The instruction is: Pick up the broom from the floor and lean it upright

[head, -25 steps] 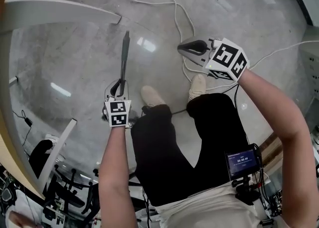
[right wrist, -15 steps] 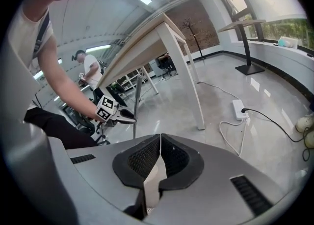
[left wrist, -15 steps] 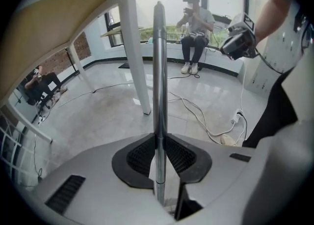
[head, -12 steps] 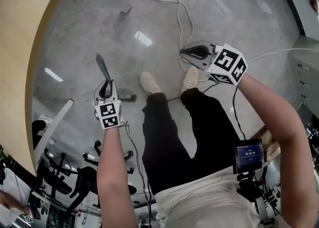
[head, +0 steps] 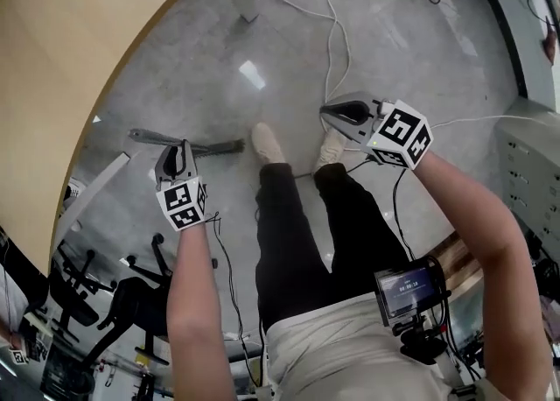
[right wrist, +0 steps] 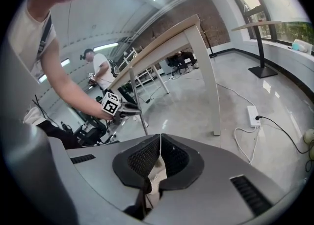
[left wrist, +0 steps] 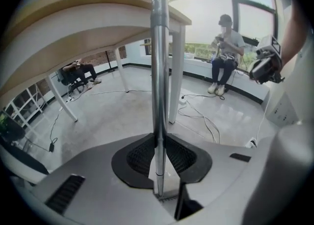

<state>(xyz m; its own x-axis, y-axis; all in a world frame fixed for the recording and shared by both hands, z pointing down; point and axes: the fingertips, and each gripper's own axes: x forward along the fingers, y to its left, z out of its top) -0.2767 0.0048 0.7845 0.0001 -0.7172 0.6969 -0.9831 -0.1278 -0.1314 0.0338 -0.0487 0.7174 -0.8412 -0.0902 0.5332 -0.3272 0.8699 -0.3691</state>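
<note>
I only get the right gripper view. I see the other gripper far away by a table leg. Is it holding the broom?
Observer: Yes. In the left gripper view, the left gripper is clamped on the broom's metal handle.
Operator: Where's the brushy end?
Observer: In the head view, the dark brush end is right beside the person's shoe.
Operator: Is it standing up yet?
Observer: Not yet, I'd say. From above, the handle stretches sideways from the shoe toward the wooden table.
</note>
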